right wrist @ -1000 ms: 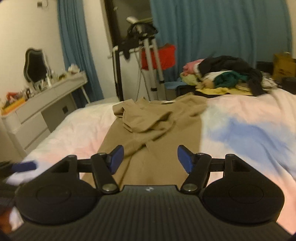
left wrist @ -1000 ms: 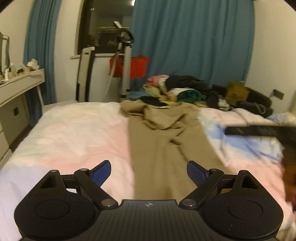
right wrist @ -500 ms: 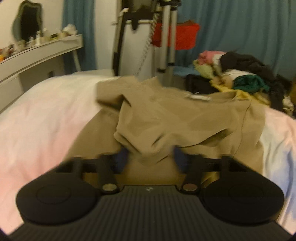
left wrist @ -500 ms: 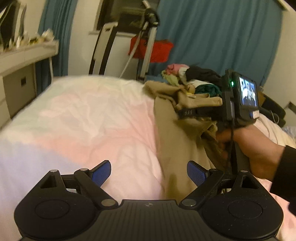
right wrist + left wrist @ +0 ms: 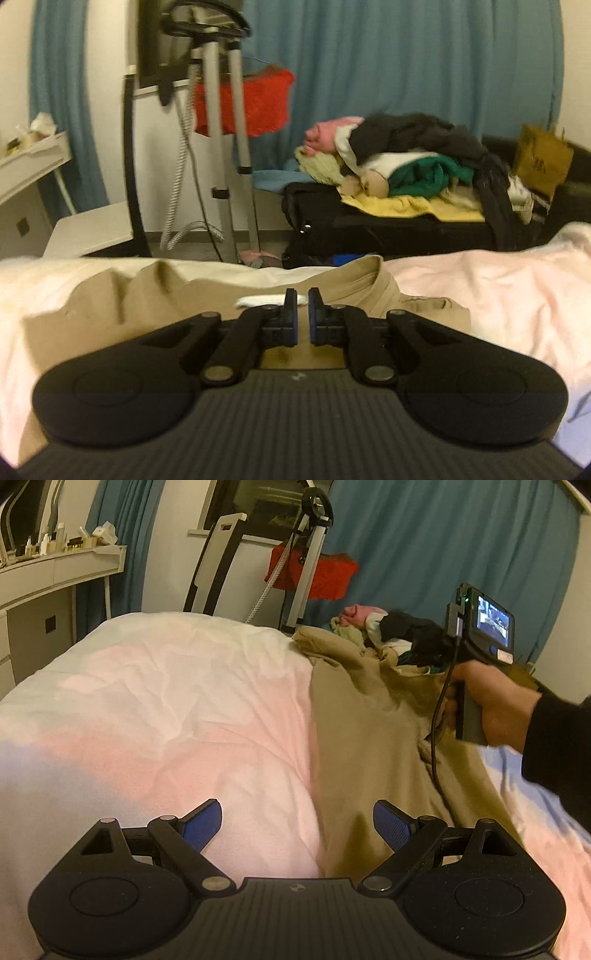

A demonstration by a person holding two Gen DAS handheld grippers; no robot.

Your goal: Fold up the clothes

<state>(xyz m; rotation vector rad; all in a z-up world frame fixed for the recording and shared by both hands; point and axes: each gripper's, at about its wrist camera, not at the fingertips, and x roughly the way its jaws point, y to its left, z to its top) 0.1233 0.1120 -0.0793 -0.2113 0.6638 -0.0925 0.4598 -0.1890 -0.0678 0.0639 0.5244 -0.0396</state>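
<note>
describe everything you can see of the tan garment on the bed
The tan garment is a plain, soft, matte cloth lying lengthwise on the pink-and-white bed, rumpled and bunched at its far end near the clothes pile. A small white label shows by its far edge. The right gripper is nearly closed at that end; whether it pinches cloth cannot be told. The open left gripper hovers over the near end, its right finger above the cloth.

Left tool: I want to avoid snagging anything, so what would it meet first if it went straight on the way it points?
Probably the pink-and-white quilted bedcover, beside the edge of the tan fabric garment; the left tool is open, and depth is unclear.
</note>
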